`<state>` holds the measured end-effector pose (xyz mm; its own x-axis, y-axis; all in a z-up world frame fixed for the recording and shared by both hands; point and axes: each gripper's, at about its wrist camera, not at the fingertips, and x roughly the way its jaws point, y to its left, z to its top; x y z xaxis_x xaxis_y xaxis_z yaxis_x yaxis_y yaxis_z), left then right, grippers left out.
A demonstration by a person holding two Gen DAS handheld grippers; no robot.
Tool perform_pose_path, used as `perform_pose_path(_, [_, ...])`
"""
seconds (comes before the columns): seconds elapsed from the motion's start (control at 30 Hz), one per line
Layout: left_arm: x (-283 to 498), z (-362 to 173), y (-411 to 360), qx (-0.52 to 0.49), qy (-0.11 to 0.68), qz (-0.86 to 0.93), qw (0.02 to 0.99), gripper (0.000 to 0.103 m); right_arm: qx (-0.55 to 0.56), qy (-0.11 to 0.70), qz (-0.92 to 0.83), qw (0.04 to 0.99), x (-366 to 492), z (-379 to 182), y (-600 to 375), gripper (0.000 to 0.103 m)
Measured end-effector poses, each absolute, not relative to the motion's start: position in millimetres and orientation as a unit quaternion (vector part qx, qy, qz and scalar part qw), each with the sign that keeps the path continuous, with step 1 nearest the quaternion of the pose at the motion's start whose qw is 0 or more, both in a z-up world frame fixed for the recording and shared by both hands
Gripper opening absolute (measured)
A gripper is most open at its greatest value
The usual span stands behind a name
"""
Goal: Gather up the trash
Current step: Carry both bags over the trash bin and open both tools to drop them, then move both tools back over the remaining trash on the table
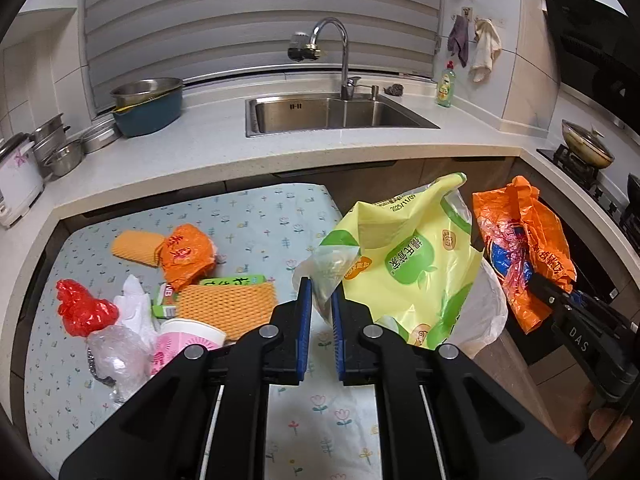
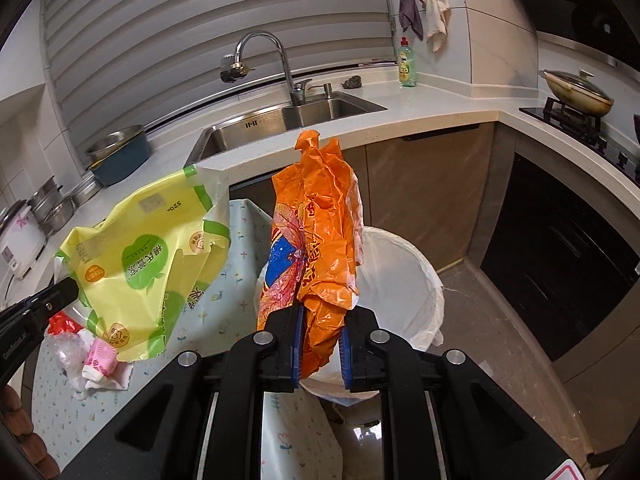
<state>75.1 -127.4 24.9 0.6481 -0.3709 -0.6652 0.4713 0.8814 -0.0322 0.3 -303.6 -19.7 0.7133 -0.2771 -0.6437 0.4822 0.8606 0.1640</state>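
Pinching thin, limp film, the left gripper [image 1: 320, 304] clamped the yellow bag's [image 1: 416, 264] clear corner at its seven o'clock; the right gripper [image 2: 320, 340] squeezed the orange bag's [image 2: 320, 240] lower end above the bin [image 2: 404, 280]. Both looked light, slippery.

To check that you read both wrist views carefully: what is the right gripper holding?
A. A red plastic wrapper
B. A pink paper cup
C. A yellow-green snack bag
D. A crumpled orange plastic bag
D: the right gripper is shut on the crumpled orange plastic bag, held above the white-lined bin.
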Motion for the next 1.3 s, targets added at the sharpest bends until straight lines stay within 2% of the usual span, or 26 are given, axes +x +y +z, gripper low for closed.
perform_pose_path(0.3, [81,4,-186,0.093,0.372,-0.274,0.882,0.011,0.176,0.332,-0.225,0.899,-11,-41,-328,0.013])
perform_pose_path(0.4, [88,-3,-199,0.089,0.38,-0.29,0.874,0.015,0.181,0.338,-0.229,0.895,-10,-48,-333,0.014])
perform_pose_path(0.43, [91,-6,-203,0.088,0.382,-0.291,0.873,0.021,0.183,0.34,-0.229,0.894,-9,-50,-335,0.014])
perform_pose_path(0.5, [95,-9,-207,0.086,0.377,-0.287,0.876,0.026,0.187,0.343,-0.229,0.892,-8,-54,-339,0.014])
perform_pose_path(0.57, [98,-12,-210,0.086,0.378,-0.286,0.876,0.039,0.19,0.346,-0.228,0.89,-5,-57,-342,0.014])
perform_pose_path(0.67, [100,-14,-211,0.089,0.374,-0.285,0.878,0.052,0.192,0.348,-0.227,0.889,-1,-60,-345,0.014])
perform_pose_path(0.8, [104,-17,-204,0.091,0.376,-0.274,0.881,0.057,0.192,0.35,-0.224,0.889,7,-63,-346,0.015])
perform_pose_path(0.97, [107,-20,-190,0.089,0.375,-0.256,0.886,0.064,0.191,0.347,-0.216,0.892,18,-65,-344,0.025])
perform_pose_path(1.03, [107,-20,-183,0.092,0.371,-0.248,0.89,0.065,0.191,0.344,-0.216,0.894,21,-65,-341,0.04])
perform_pose_path(1.3, [113,-19,-150,0.078,0.373,-0.216,0.899,0.066,0.183,0.336,-0.205,0.901,23,-53,-327,0.045])
